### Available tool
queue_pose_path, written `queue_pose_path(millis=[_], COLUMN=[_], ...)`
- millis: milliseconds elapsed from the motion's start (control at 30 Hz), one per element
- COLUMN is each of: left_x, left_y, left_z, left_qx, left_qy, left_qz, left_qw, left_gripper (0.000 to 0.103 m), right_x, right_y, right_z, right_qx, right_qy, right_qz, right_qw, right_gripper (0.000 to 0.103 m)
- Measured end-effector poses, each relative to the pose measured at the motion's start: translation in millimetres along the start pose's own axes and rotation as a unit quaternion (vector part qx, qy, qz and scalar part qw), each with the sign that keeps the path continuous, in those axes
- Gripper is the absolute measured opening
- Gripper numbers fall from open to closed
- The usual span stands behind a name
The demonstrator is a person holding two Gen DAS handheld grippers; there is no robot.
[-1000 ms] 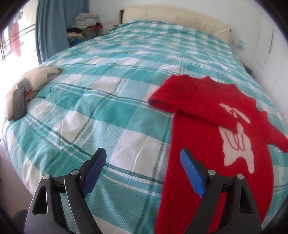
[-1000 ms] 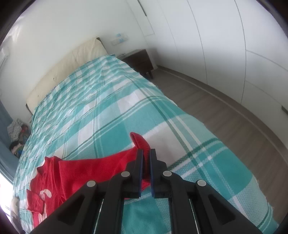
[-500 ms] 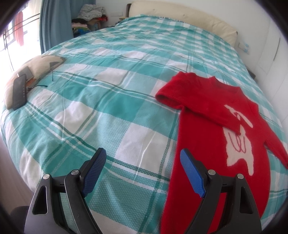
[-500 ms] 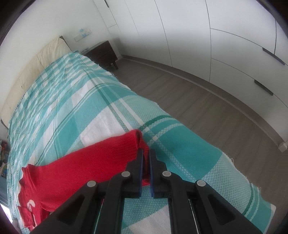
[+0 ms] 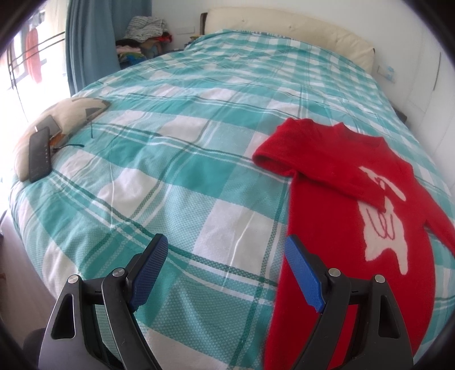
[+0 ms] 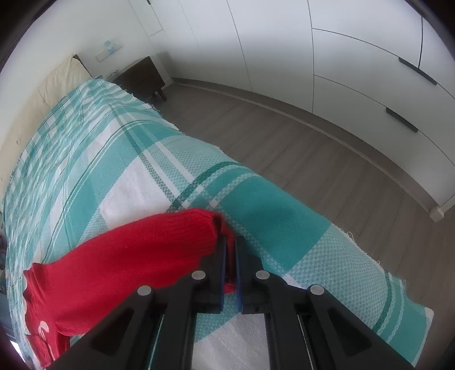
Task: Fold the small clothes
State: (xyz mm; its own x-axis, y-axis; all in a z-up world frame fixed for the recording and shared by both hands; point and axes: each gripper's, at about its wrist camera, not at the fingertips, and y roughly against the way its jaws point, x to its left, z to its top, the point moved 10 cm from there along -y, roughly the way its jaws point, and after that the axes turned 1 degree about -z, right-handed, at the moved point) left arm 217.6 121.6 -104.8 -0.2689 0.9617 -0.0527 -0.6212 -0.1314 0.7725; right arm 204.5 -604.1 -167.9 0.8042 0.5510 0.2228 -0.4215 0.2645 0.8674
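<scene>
A small red sweater with a white animal figure lies face up on the teal-and-white plaid bed cover. Its left sleeve is folded across the chest. My left gripper is open and empty, held above the cover beside the sweater's lower left hem. In the right wrist view my right gripper is shut on the cuff of the sweater's other sleeve and holds it stretched out toward the bed's right edge.
A beige cushion with a dark remote and a phone lies at the bed's left edge. The headboard is at the far end. A nightstand, wood floor and white wardrobes lie right of the bed.
My right gripper has pulled the sleeve cuff outward toward the bed's right edge, straightening the sleeve. My left gripper has drawn back a little and stays open.
</scene>
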Motion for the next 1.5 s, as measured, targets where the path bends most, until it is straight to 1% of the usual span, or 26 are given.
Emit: queue_pose_path(millis=[133,300,333,367,433,500,600,667,700,733,767,833,900,933,967,1033,1067,1100,1167,1233,1267,1300,1367,1433,1467,1500], left_x=[-1,-5,-6,-7,-10,-13,-30,-55,-73,-95,-121,-172,-210,-226,-240,-257,-262,-264,-264,-265,-265,-267,-268,-268,-265,-258], left_y=[-1,1,0,0,-1,-1,9,19,24,25,23,10,-8,-19,-32,-55,-65,-75,-91,-98,-101,-103,-105,-99,-93,-87], left_z=[-2,-3,-3,-3,-4,-4,9,27,36,43,46,41,35,28,19,3,-2,-4,-4,1,3,2,-1,0,6,18], left_qx=[0.004,0.001,0.001,0.002,0.004,0.003,-0.023,-0.049,-0.060,-0.067,-0.067,-0.060,-0.072,-0.064,-0.050,-0.022,-0.011,-0.002,0.014,0.024,0.029,0.034,0.039,0.023,0.016,0.009], left_qy=[-0.005,-0.018,-0.020,-0.022,-0.025,-0.031,-0.069,-0.113,-0.141,-0.178,-0.227,-0.325,-0.397,-0.429,-0.457,-0.502,-0.517,-0.524,-0.521,-0.508,-0.502,-0.499,-0.494,-0.488,-0.472,-0.441], left_qz=[0.001,0.008,0.008,0.008,0.008,0.012,0.021,0.007,-0.005,-0.019,-0.038,-0.064,-0.062,-0.068,-0.074,-0.078,-0.077,-0.074,-0.080,-0.096,-0.103,-0.111,-0.115,-0.112,-0.120,-0.131], left_qw=[1.0000,0.9998,0.9998,0.9997,0.9996,0.9995,0.9971,0.9924,0.9882,0.9816,0.9709,0.9417,0.9127,0.8985,0.8848,0.8610,0.8525,0.8486,0.8497,0.8559,0.8582,0.8589,0.8608,0.8654,0.8733,0.8876], left_gripper=[0.086,0.086,0.086,0.086,0.086,0.086,0.086,0.086,0.091,0.094,0.098,0.098,0.096,0.094,0.088,0.081,0.079,0.073,0.061,0.051,0.040,0.025,0.005,0.003,0.003,0.003], right_x=[2,-5,-9,-12,-16,-12,3,14,21,27,34,48,57,62,65,70,72,72,72,73,74,75,79,85,88,91], right_y=[-5,-3,-1,3,15,31,51,59,62,64,65,67,69,70,71,71,71,71,71,71,70,70,69,67,67,67], right_z=[-3,1,1,3,6,9,6,1,-2,-4,-6,-8,-9,-10,-11,-12,-13,-14,-13,-12,-11,-11,-12,-14,-16,-17], right_qx=[0.005,0.011,0.010,0.004,-0.016,-0.040,-0.057,-0.055,-0.053,-0.051,-0.051,-0.052,-0.056,-0.057,-0.057,-0.058,-0.057,-0.056,-0.056,-0.057,-0.057,-0.057,-0.054,-0.051,-0.051,-0.050], right_qy=[0.012,-0.035,-0.039,-0.040,-0.032,-0.021,-0.024,-0.037,-0.042,-0.042,-0.038,-0.024,-0.011,-0.004,0.001,0.007,0.009,0.011,0.013,0.016,0.017,0.018,0.024,0.030,0.034,0.039], right_qz=[-0.006,0.045,0.044,0.036,0.017,0.018,0.064,0.104,0.121,0.132,0.139,0.147,0.147,0.148,0.149,0.152,0.153,0.154,0.155,0.155,0.156,0.157,0.158,0.159,0.160,0.160], right_qw=[1.000,0.998,0.998,0.999,0.999,0.999,0.996,0.992,0.990,0.989,0.988,0.988,0.988,0.987,0.987,0.987,0.987,0.986,0.986,0.986,0.986,0.986,0.986,0.985,0.985,0.985], right_gripper=[0.005,0.008,0.009,0.012,0.012,0.012,0.013,0.016,0.018,0.020,0.022,0.023,0.023,0.023,0.023,0.023,0.023,0.023,0.023,0.023,0.023,0.023,0.023,0.023,0.023,0.023])
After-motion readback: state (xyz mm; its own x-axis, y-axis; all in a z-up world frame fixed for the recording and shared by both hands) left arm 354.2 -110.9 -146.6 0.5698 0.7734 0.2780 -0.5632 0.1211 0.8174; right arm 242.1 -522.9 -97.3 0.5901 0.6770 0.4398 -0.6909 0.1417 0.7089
